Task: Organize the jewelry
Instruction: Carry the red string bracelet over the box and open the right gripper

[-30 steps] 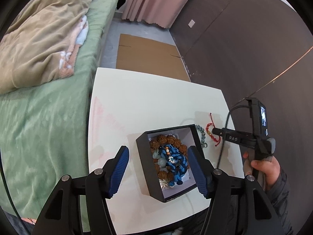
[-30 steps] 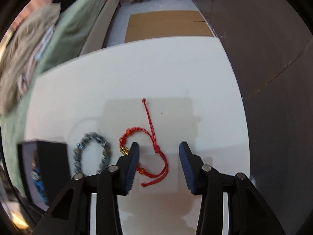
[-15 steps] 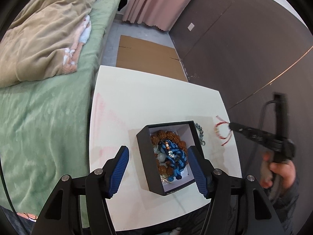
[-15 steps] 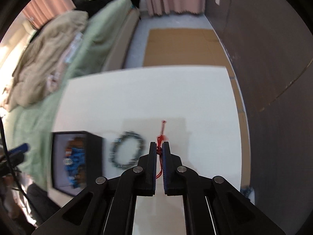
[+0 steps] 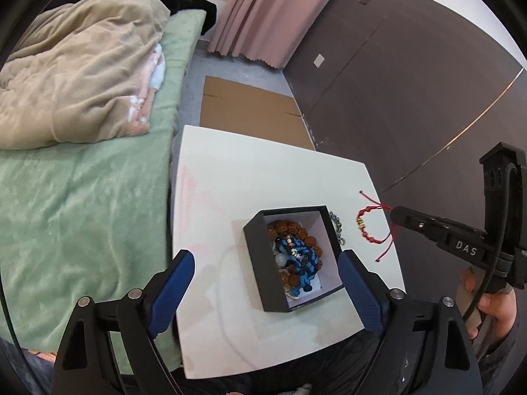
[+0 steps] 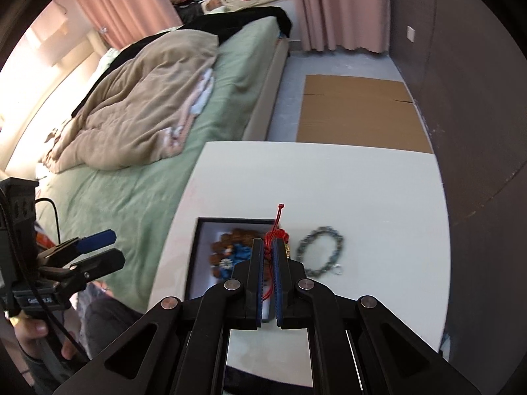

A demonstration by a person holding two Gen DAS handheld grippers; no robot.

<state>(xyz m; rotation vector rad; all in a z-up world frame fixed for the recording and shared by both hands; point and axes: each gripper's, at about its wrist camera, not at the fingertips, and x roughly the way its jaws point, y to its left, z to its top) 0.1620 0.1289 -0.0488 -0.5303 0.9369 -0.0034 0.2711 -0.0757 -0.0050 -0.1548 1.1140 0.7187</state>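
a white table (image 5: 263,171) stands beside a green bed (image 5: 82,204). nearest, the left gripper (image 5: 265,284), jaws just widened and empty, straddles the black box (image 5: 257,250) of jewelry. the right gripper (image 6: 270,253) pinches the red string bracelet (image 6: 276,230) above the table, a grey bead bracelet (image 6: 321,250) lying beyond the box.

Bedroom with a white square table (image 5: 263,171) beside a green-sheeted bed (image 5: 82,204)

A rumpled beige quilt (image 5: 79,75) is lying on the bed; pink curtains (image 5: 263,13) are hanging by the dark brown wall (image 5: 411,75), flattened brown cardboard (image 5: 250,112) is lying on grey floor (image 6: 293,75).
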